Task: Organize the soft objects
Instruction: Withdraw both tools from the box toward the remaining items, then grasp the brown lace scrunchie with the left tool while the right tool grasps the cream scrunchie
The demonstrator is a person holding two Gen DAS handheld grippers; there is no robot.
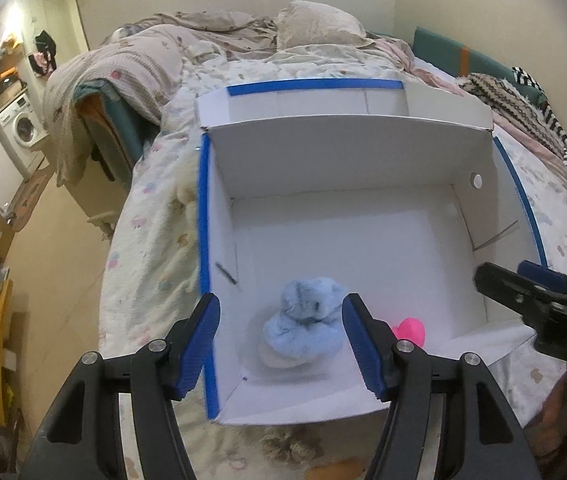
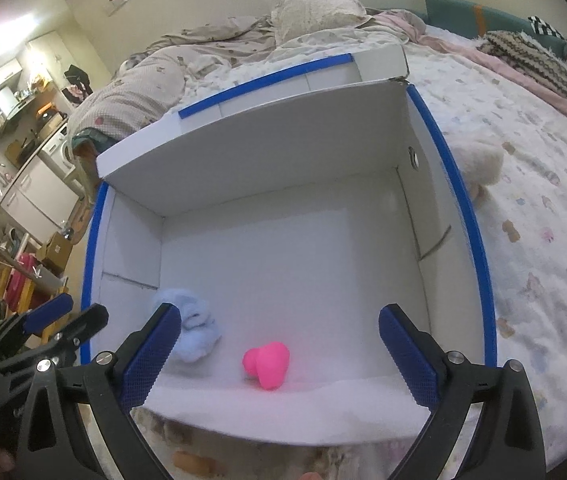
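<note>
Your left gripper hovers over the near left corner of the box, its ribbed blue pads spread apart and holding nothing. Below the gap, on the box floor, lies the blue plush, a fluffy, rumpled lump resting partly on something pale and flat that is too blurred to name. Just right of it sits the pink toy, smooth and heart-like, close to the near wall.

The box is white card with blue tape along its left and right rims and across the far flap; a round hole pierces the right wall. Most of its floor behind the two toys lies bare.

Your right gripper is held above the near wall, fingers wide apart and empty, with the pink toy showing between them. In the left view, raised lettering on its black body is only partly readable, perhaps "DAS".

The box rests on a bed under a pale printed fleece. A cream plush lies outside against the right wall. A washer stands far left.
</note>
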